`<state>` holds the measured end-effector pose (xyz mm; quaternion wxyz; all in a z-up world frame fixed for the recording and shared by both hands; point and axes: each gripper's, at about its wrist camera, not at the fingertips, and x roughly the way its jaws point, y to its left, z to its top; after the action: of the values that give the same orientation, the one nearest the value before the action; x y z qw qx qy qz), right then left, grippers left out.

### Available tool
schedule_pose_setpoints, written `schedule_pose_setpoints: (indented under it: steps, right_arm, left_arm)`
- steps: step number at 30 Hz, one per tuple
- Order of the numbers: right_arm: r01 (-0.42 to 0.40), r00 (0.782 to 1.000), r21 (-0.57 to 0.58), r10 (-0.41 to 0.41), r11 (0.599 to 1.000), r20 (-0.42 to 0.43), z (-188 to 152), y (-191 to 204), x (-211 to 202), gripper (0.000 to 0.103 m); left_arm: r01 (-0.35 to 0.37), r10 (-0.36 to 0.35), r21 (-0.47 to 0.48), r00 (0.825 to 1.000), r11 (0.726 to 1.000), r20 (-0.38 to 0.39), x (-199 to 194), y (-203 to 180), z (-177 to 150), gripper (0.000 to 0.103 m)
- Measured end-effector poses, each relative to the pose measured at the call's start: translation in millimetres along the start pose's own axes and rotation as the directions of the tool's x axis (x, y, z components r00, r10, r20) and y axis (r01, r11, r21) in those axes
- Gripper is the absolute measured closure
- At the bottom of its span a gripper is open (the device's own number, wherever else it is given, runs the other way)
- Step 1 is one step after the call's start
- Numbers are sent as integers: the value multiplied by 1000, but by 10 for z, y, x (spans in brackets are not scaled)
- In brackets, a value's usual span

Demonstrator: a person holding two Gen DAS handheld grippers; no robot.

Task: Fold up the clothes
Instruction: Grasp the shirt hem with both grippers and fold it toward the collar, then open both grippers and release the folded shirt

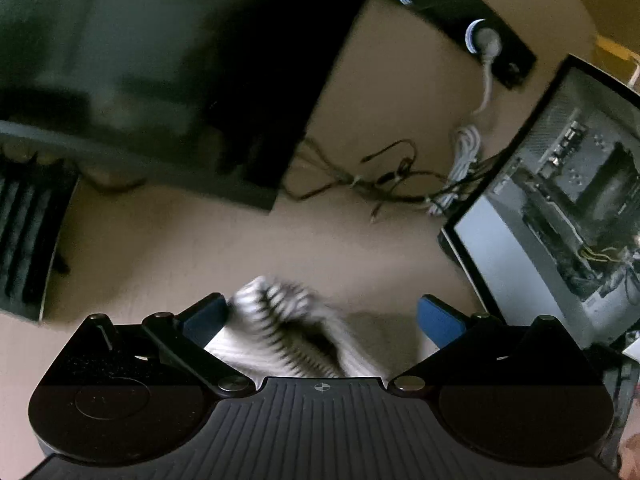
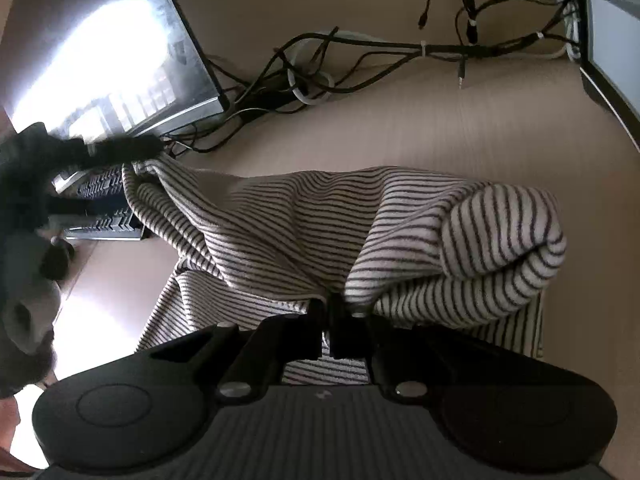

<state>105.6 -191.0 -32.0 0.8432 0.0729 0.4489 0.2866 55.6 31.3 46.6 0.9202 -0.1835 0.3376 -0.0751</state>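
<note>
1. Tan tabletop fills both views – it carries everything else.
2. Striped white-and-dark garment lies bunched on the tabletop in the right wrist view, one end rolled into a thick fold at the right, the other stretched toward the upper left, where a dark blurred shape meets it; I cannot tell what that shape is.
3. Monitor stands at the upper left of that view, its screen washed out by glare, with a keyboard partly hidden behind the cloth.
4. Open computer case sits at the right of the left wrist view.
5. Tangled black and white cables run across the tabletop behind the garment.
6. Right gripper has its tongs pressed together on a pinch of the striped garment.
7. Left gripper has its blue-padded tongs spread wide apart – the garment shows blurred between them, not pinched.
</note>
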Motion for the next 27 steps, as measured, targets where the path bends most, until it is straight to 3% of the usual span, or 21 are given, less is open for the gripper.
schedule_pose_setpoints:
  steps: [3, 6, 8, 10, 12, 14, 16, 18, 20, 23, 27]
  right_arm:
    - [-1, 1000, 6, 1, 1000, 14, -14, -15, -5, 102]
    - [-5, 1000, 14, 4, 1000, 30, -5, -42, -38, 102]
    - [11, 998, -4, -10, 1000, 58, -3, -44, -163, 99]
    - [32, 992, -49, -26, 998, 120, 34, 26, -350, 88]
    - [55, 976, -97, -33, 994, 215, 89, 109, -554, 50]
    - [69, 954, -128, -28, 989, 300, 149, 157, -697, 36]
    - [85, 945, -137, -36, 987, 325, 228, 150, -686, 34]
    - [100, 957, -97, -69, 990, 280, 243, 29, -505, 34]
    - [115, 970, -56, -100, 992, 223, 212, -102, -319, 34]
    - [155, 964, -119, -123, 981, 237, 1, -131, -238, 33]
    - [157, 959, -122, -122, 980, 257, -29, -83, -199, 16]
  left_arm:
    - [-86, 86, 29, 996, 996, -3, 74, -70, 0, 1]
    - [-179, 180, 25, 981, 984, -70, 209, 54, -81, 46]
    - [-189, 183, -41, 975, 981, -125, 233, 229, -172, 46]
    - [-179, 165, -83, 974, 980, -153, 232, 325, -283, 43]
    - [-179, 159, -107, 972, 978, -171, 229, 377, -373, 41]
    - [-181, 161, -107, 972, 978, -171, 221, 389, -410, 38]
    - [-183, 164, -107, 973, 977, -163, 209, 403, -408, 31]
    - [-185, 167, -114, 974, 976, -157, 199, 416, -384, 27]
    - [-180, 162, -126, 977, 976, -137, 88, 430, -346, 27]
    - [-180, 174, -91, 982, 979, -70, -136, 353, -252, 31]
    - [-112, 112, -8, 991, 994, 67, -411, 88, -62, 31]
